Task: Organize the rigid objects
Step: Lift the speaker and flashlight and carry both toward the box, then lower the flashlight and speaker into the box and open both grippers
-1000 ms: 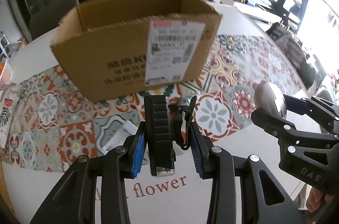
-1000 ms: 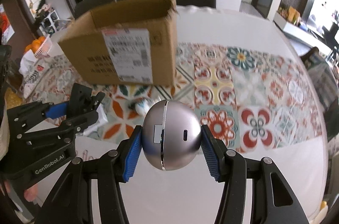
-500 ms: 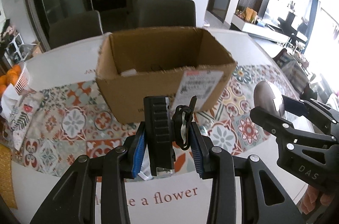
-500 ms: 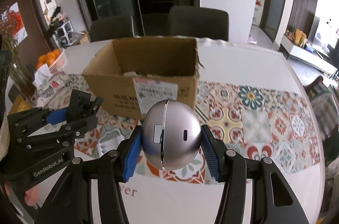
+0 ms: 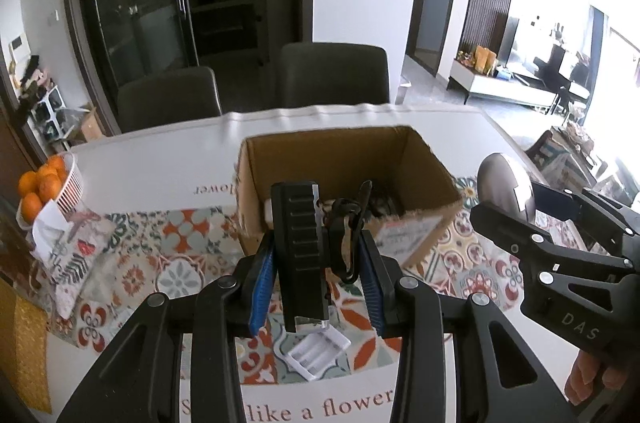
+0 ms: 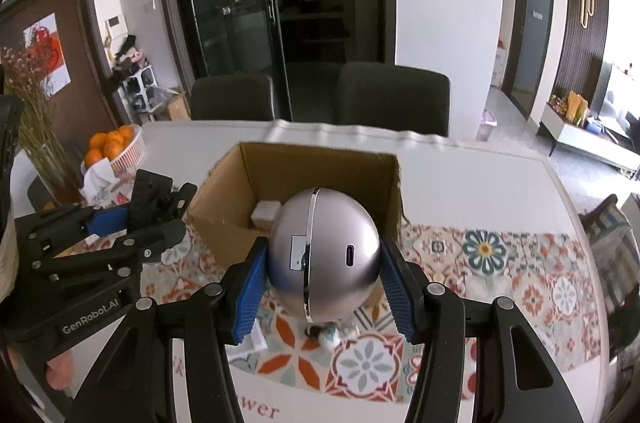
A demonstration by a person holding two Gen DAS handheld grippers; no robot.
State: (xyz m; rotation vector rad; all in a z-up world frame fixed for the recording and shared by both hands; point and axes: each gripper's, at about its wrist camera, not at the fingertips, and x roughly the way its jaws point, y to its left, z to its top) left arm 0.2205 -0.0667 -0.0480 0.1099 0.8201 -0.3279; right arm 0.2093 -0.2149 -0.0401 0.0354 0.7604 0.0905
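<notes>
My left gripper (image 5: pixel 316 283) is shut on a black ribbed device with a clip and strap (image 5: pixel 302 247), held above the table in front of the open cardboard box (image 5: pixel 420 159). My right gripper (image 6: pixel 324 287) is shut on a silver egg-shaped device (image 6: pixel 324 255), held just in front of the box (image 6: pixel 320 163). The box holds a small whitish block (image 6: pixel 266 213) and some dark items (image 5: pixel 380 203). The right gripper with the silver device also shows in the left wrist view (image 5: pixel 506 189); the left gripper shows in the right wrist view (image 6: pixel 152 207).
A white battery holder (image 5: pixel 318 353) lies on the patterned mat (image 5: pixel 180 263) below my left gripper. A small round object (image 6: pixel 330 333) lies under the right gripper. A basket of oranges (image 5: pixel 44 187) and a folded cloth (image 5: pixel 76 247) are at left. Two chairs (image 5: pixel 332 75) stand behind the table.
Both grippers have risen and tilted up, still holding their objects. The box now appears lower in view, with its open inside visible.
</notes>
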